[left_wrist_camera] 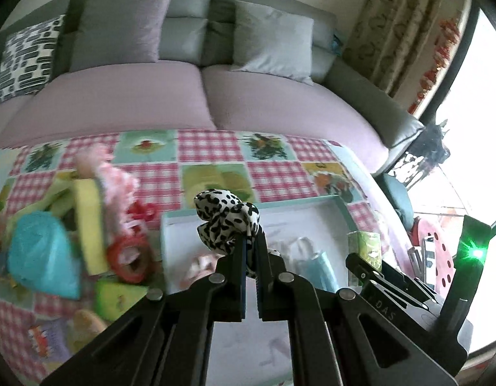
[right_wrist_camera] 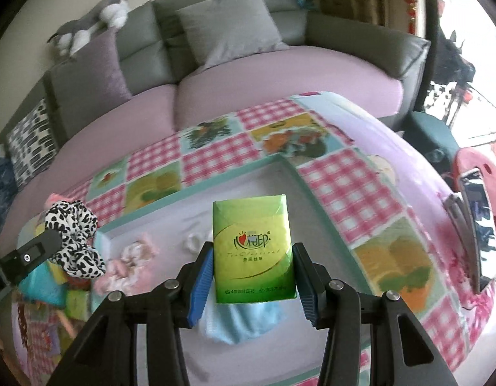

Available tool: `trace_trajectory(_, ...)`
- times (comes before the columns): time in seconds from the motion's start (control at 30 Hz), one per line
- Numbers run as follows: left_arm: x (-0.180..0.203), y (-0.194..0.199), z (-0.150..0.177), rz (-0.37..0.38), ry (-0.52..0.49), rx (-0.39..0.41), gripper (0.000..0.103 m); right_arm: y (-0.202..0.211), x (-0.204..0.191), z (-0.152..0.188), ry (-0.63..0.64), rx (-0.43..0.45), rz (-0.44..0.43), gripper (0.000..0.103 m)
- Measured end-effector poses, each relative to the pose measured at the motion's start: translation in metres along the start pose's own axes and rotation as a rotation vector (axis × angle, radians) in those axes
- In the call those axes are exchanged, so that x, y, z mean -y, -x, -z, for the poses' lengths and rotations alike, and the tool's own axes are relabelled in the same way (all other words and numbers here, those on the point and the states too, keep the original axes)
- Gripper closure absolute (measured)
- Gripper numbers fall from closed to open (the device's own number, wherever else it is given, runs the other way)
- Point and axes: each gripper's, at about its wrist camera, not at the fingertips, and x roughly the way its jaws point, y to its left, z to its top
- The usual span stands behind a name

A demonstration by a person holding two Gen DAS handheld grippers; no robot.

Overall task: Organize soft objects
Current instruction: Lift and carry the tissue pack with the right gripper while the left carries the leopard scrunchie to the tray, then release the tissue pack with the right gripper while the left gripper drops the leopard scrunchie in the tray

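My left gripper (left_wrist_camera: 251, 247) is shut on a black-and-white leopard-print scrunchie (left_wrist_camera: 227, 220) and holds it above the near left edge of a shallow white tray with a teal rim (left_wrist_camera: 339, 206). The scrunchie also shows in the right wrist view (right_wrist_camera: 74, 239). My right gripper (right_wrist_camera: 252, 276) is shut on a green tissue pack (right_wrist_camera: 252, 247), held upright over the tray (right_wrist_camera: 286, 167). In the tray lie a light blue cloth (right_wrist_camera: 244, 321) and a pink fluffy item (right_wrist_camera: 132, 257).
A pile of soft things lies left of the tray: a teal pouch (left_wrist_camera: 42, 254), a yellow sponge (left_wrist_camera: 87, 222), a pink fluffy piece (left_wrist_camera: 116, 177), a red scrunchie (left_wrist_camera: 132, 257). The checked tablecloth (left_wrist_camera: 209, 148) covers the table. A sofa with cushions (left_wrist_camera: 273, 41) stands behind.
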Motion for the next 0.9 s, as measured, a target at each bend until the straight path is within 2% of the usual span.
trace_trajectory(0.17,0.012,-0.035,0.006,0.015,-0.051,0.000,0.098,-0.012,0.012,-0.001,-0.006,0.000,0.095,0.053)
trace_trajectory(0.27,0.009,-0.058,0.011,0.036,-0.035,-0.033,0.098,-0.019,0.017,-0.001,-0.018,-0.012,0.099,0.053)
trace_trajectory(0.47,0.009,-0.082,0.017,0.059,-0.044,-0.044,0.098,-0.032,0.023,0.000,-0.030,-0.031,0.110,0.053)
trace_trajectory(0.9,-0.004,-0.101,0.036,0.074,0.013,-0.114,0.098,-0.039,0.020,0.003,-0.018,-0.062,0.111,0.053)
